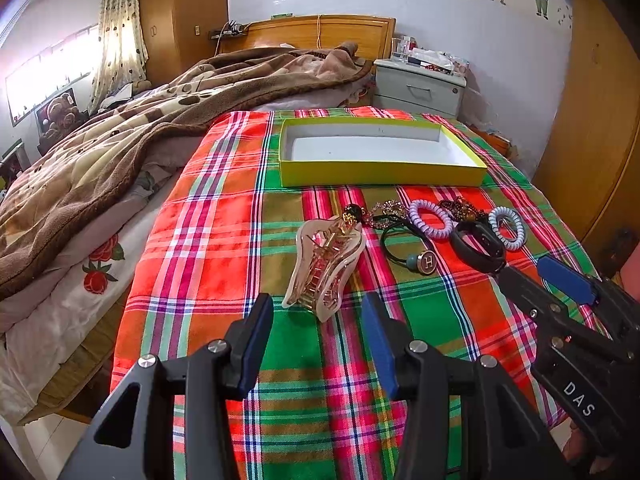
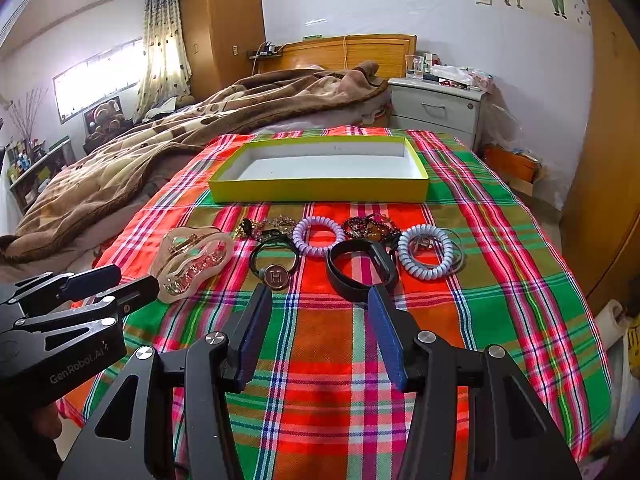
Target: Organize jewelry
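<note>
An empty yellow box (image 1: 380,174) (image 2: 320,192) with a white inside sits on the plaid cloth. In front of it lie a beige hair claw (image 1: 326,266) (image 2: 192,260), a black hair tie with an H charm (image 1: 424,261) (image 2: 276,274), a purple coil tie (image 1: 430,218) (image 2: 318,236), a black wristband (image 1: 478,246) (image 2: 360,270), a pale blue coil tie (image 1: 508,226) (image 2: 426,252) and beaded bracelets (image 1: 386,210) (image 2: 370,226). My left gripper (image 1: 318,310) (image 2: 116,280) is open, just short of the hair claw. My right gripper (image 2: 320,300) (image 1: 528,270) is open, just short of the wristband.
The plaid cloth (image 1: 224,240) covers the foot of a bed. A brown blanket (image 1: 100,152) is heaped to the left. A grey nightstand (image 1: 418,88) stands at the back right. A wooden wardrobe (image 1: 600,140) lines the right side.
</note>
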The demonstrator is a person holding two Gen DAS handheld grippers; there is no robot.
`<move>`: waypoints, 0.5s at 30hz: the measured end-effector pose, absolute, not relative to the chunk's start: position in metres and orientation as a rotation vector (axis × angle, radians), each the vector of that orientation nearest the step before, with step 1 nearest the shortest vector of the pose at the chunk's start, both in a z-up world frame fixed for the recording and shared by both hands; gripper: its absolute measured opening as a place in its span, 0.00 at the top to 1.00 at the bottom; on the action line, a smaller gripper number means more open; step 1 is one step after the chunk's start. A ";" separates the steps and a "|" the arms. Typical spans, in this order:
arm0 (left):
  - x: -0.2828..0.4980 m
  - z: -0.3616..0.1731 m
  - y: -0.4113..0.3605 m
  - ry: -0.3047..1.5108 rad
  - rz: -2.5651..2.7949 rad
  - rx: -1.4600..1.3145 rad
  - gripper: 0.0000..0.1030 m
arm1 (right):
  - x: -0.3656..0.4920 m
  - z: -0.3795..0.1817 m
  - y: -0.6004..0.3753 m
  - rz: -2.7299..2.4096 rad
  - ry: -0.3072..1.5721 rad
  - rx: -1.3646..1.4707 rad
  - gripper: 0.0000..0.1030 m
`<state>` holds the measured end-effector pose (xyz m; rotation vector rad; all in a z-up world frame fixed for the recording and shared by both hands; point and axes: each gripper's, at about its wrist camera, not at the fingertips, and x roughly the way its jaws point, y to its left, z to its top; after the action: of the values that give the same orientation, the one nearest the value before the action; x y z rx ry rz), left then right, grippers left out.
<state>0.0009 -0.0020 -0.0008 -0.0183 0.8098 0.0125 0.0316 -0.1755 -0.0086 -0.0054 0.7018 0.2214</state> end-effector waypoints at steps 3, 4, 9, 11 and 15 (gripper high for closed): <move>0.000 0.000 -0.003 0.804 0.015 -0.015 0.53 | 0.031 -0.009 -0.176 0.222 0.699 -0.004 0.51; 0.000 0.000 -0.003 0.805 0.014 -0.014 0.53 | 0.031 -0.008 -0.177 0.221 0.698 -0.004 0.51; -0.001 0.000 -0.003 0.803 0.015 -0.015 0.53 | 0.030 -0.008 -0.177 0.217 0.693 -0.003 0.51; -0.001 0.001 -0.003 0.803 0.016 -0.016 0.53 | 0.030 -0.008 -0.177 0.218 0.694 -0.003 0.51; -0.002 0.001 -0.003 0.800 0.014 -0.015 0.53 | 0.030 -0.008 -0.176 0.220 0.695 -0.008 0.51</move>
<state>-0.0018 -0.0026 0.0015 -0.0149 0.8002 0.0143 0.0296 -0.1758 -0.0077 -0.0076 0.6946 0.2197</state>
